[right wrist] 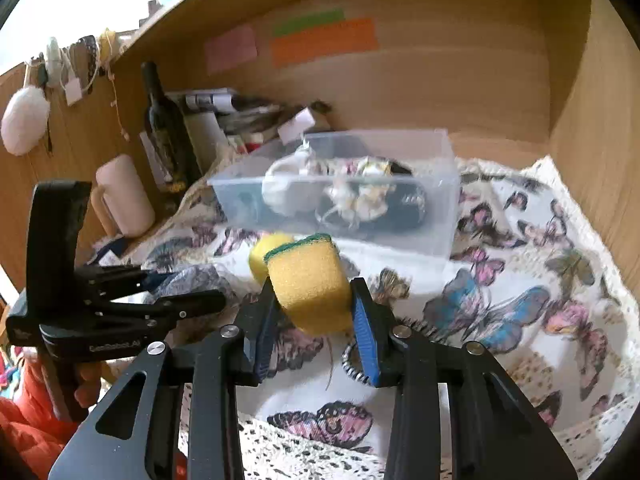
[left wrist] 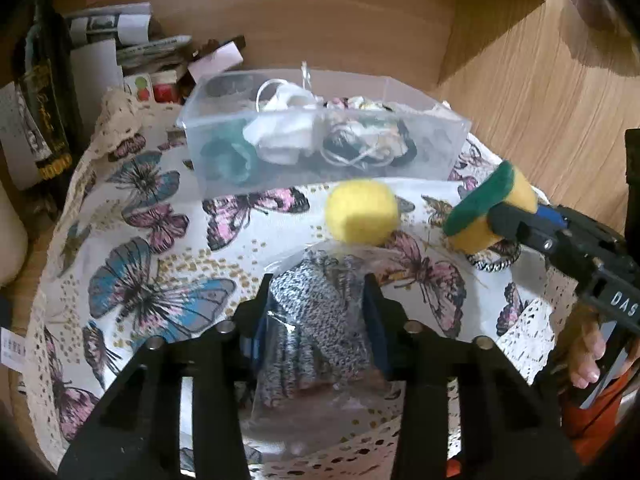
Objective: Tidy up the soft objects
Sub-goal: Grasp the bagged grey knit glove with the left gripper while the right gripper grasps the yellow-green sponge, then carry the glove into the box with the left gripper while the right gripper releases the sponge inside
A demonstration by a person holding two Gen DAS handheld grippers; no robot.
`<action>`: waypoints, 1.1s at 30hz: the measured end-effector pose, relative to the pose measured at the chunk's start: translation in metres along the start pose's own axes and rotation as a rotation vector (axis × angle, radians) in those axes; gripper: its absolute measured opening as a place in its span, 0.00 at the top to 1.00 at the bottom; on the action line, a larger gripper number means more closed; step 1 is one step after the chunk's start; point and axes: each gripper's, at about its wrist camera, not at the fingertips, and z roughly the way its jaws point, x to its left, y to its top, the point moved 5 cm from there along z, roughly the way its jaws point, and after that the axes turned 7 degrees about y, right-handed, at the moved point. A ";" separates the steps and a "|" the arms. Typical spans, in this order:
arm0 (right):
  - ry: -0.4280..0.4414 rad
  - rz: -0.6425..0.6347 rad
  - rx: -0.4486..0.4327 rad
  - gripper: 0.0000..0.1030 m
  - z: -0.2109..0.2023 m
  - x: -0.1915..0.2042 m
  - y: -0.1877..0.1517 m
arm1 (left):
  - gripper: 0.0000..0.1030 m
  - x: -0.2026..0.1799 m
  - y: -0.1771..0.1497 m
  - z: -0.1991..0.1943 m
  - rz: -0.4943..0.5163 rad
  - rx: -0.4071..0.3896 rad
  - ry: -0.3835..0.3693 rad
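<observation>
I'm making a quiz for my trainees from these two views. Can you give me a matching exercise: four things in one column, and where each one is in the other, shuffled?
Things:
1. sponge
2. yellow ball
3. bagged knit
4. white cloth

Places:
A. inside the clear box
B. loose on the butterfly cloth, in front of the box
C. between the fingers of the left tool
D. held off the table in the right tool

Pairs: 1-D, 2-B, 3-C, 4-A
</observation>
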 end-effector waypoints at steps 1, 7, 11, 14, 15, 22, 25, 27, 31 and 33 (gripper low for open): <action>-0.003 -0.002 -0.013 0.69 -0.003 0.000 0.004 | 0.62 0.001 0.002 -0.002 -0.001 -0.009 0.004; -0.013 -0.006 -0.083 0.69 -0.014 -0.004 0.028 | 0.63 0.008 0.025 -0.022 -0.023 -0.092 0.018; -0.028 -0.013 -0.123 0.69 -0.018 -0.008 0.044 | 0.63 0.011 0.050 -0.041 -0.021 -0.180 0.048; -0.047 -0.023 -0.151 0.69 -0.019 -0.011 0.056 | 0.63 0.015 0.070 -0.049 -0.025 -0.233 0.060; -0.053 -0.025 -0.159 0.69 -0.019 -0.012 0.060 | 0.63 0.017 0.076 -0.050 -0.026 -0.245 0.065; -0.100 -0.026 -0.180 0.69 -0.009 -0.030 0.087 | 0.63 0.034 0.114 -0.049 -0.065 -0.289 0.077; -0.118 -0.018 -0.176 0.68 -0.002 -0.041 0.096 | 0.63 0.041 0.127 -0.040 -0.073 -0.283 0.089; -0.120 -0.009 -0.169 0.68 0.003 -0.047 0.100 | 0.63 0.045 0.133 -0.031 -0.079 -0.269 0.094; -0.136 -0.001 -0.134 0.68 0.017 -0.058 0.106 | 0.63 0.052 0.144 -0.009 -0.098 -0.229 0.092; -0.143 0.001 -0.112 0.68 0.024 -0.063 0.105 | 0.63 0.056 0.147 0.005 -0.103 -0.199 0.112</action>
